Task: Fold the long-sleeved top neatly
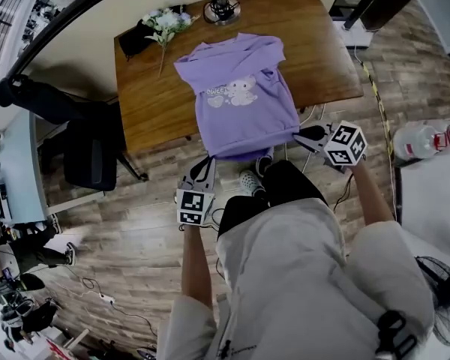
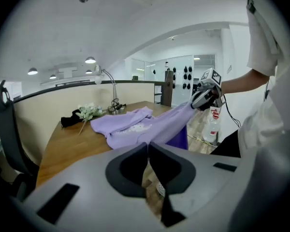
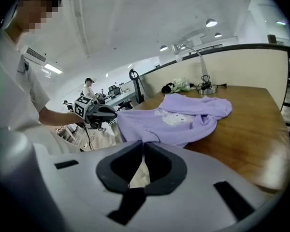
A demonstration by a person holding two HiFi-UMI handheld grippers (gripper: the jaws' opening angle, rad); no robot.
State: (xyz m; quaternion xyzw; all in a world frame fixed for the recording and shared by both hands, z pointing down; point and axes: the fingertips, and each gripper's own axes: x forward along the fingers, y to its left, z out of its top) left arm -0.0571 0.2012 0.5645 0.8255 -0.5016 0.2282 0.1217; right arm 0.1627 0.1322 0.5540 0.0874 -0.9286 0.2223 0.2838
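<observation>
Top (image 1: 244,103): soft matt lilac cloth, I reckon.
Table (image 1: 322,51): smooth wood, faint sheen.
Floor (image 1: 135,246): matt planks, wood-grained.
My left gripper (image 2: 148,145): matt grey plastic.

1. This is an office-like workroom (open-plan, it seems): a wooden table (image 1: 157,103) with a desk lamp (image 1: 221,10) stands against a low curved wall (image 2: 43,110).
2. A black chair (image 1: 90,163) sits beside it on a plank floor (image 1: 142,238), where a power strip (image 1: 105,300) lies.
3. Round ceiling lights (image 2: 90,60) hang overhead, and distant desks (image 3: 115,93) with a person (image 3: 88,87) show beyond.
</observation>
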